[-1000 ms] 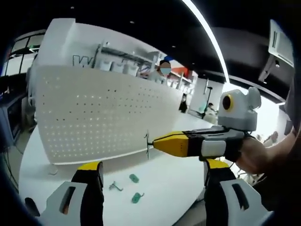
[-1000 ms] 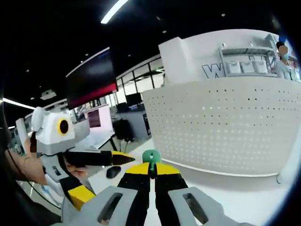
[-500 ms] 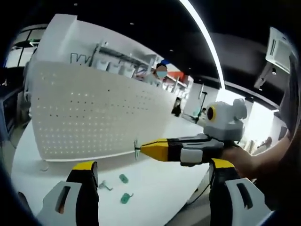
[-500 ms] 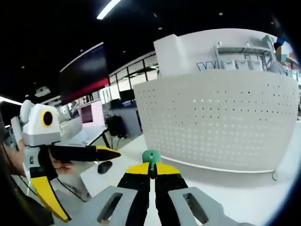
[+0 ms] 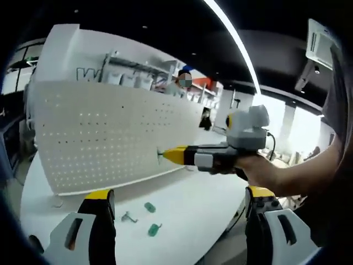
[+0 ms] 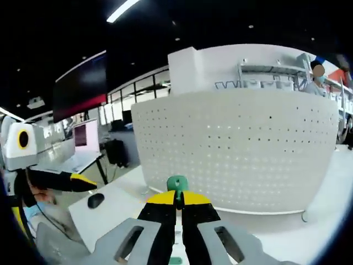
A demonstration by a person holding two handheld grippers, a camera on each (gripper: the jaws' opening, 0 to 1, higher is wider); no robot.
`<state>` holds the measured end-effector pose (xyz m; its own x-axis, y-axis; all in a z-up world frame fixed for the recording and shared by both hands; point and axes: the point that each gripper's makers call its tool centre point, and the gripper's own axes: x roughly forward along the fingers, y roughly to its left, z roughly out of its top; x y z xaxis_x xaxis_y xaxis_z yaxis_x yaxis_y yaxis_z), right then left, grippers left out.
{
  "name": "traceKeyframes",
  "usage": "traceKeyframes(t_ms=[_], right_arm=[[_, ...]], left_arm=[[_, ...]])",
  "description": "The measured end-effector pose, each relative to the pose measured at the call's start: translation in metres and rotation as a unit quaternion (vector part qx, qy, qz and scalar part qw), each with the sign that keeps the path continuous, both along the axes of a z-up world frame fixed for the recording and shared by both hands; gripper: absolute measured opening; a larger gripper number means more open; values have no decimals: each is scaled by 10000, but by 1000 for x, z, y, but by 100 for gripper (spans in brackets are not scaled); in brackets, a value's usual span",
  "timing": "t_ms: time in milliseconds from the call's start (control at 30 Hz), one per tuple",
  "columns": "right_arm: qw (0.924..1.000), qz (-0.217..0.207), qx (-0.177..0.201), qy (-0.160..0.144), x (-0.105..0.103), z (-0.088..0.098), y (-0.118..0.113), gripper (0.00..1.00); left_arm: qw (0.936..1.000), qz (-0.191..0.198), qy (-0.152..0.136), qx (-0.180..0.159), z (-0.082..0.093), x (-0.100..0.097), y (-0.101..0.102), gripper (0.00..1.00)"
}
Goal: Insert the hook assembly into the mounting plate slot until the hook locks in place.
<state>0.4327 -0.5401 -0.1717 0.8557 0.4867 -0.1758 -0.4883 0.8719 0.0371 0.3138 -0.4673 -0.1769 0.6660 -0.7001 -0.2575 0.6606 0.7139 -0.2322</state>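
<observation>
Right hand-held gripper clenched on green-headed metal hook, near white perforated pegboard panel; align square, push straight till locked.

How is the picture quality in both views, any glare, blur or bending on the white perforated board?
Left gripper view: the white perforated board bows from fisheye distortion, a ceiling light strip glares, the window area at right is blown out, and the right gripper looks soft. Right gripper view: the board curves too, the dark ceiling loses detail, and the green hook stays fairly sharp.
</observation>
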Motion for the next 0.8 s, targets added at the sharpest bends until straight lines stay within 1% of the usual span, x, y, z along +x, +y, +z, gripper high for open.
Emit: traceKeyframes(t_ms=[33, 100, 133, 200, 467, 633, 667, 700, 800], right_arm=[[9998, -135, 41, -160, 4, 5, -5, 0], [9988, -402, -67, -262, 13, 6, -16, 0], [9982, -494, -33, -329, 16, 8, -20, 0], [9976, -600, 20, -330, 23, 9, -25, 0], [9941, -967, 139, -473, 47, 22, -46, 0], [9921, -1116, 171, -548, 63, 28, -56, 0], [9916, -1148, 193, -562, 65, 29, -58, 0], [9905, -1214, 319, -566, 67, 32, -60, 0], [9898, -1249, 335, -592, 72, 35, -63, 0]], left_arm=[[10000, 12, 11, -6, -1, 0, 1, 100], [10000, 44, 52, 3, -3, 1, 4, 100], [10000, 70, 63, 12, -4, 2, 6, 100], [9999, 112, 81, 14, -5, 4, 8, 100], [9996, 236, 119, 22, -9, 11, 16, 100], [9996, 254, 146, 48, -12, 15, 17, 100], [9996, 247, 145, 75, -12, 15, 17, 100], [9996, 244, 149, 84, -13, 15, 17, 100], [9995, 247, 198, 50, -12, 17, 17, 100]])
